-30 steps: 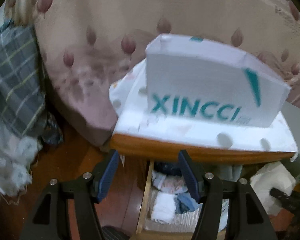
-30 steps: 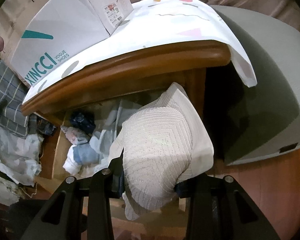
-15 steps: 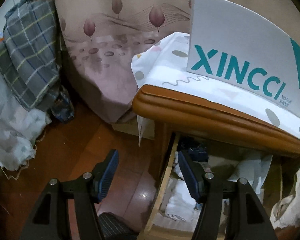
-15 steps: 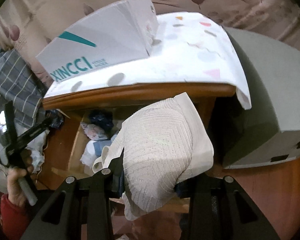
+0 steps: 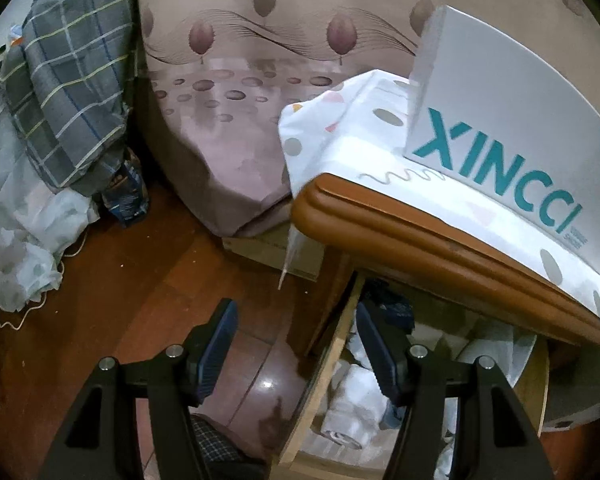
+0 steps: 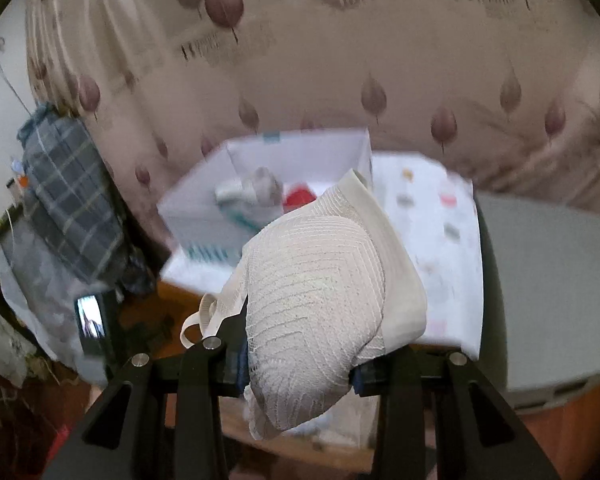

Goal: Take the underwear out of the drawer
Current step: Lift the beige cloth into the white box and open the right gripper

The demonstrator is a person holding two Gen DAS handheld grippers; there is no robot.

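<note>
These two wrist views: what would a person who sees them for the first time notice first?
In the right wrist view, the white ribbed underwear fills the centre, clamped in the right gripper in front of the open white box, which holds some items. In the left wrist view, the same box shows its teal XINCCI lettering on the cloth-covered nightstand. Below, the left gripper hangs open and empty at the side wall of the open drawer.

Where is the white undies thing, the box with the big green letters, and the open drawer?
white underwear (image 6: 316,292): right wrist view, its ribbed middle.
shoe box (image 5: 500,128): left wrist view, its lettered side.
drawer (image 5: 320,384): left wrist view, its wooden side wall.
</note>
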